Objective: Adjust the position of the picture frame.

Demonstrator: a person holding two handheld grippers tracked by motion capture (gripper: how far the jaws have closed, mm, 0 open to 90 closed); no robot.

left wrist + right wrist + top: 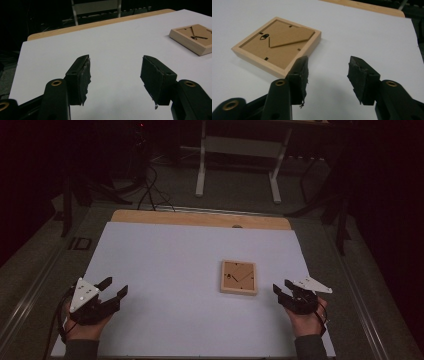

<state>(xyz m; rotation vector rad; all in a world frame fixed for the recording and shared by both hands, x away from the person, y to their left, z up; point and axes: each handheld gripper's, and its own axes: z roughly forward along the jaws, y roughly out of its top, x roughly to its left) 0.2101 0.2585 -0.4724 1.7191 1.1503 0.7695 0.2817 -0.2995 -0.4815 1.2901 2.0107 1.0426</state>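
two grippers up front, left gripper (111, 292) and right gripper (283, 290), fingers released, nothing between; one wooden frame (239, 277) flat on tabletop (165, 265), back side up, near right gripper, roughly square so no real long axis

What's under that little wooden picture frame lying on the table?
The wooden picture frame lies back-side up, its stand flap folded flat, directly on the white table cover. Nothing else shows beneath it; its front face is hidden against the cover.

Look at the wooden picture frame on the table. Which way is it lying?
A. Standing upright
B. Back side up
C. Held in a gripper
B: the picture frame lies flat on the white table, showing its brown backing board, fold-out stand and hanger.
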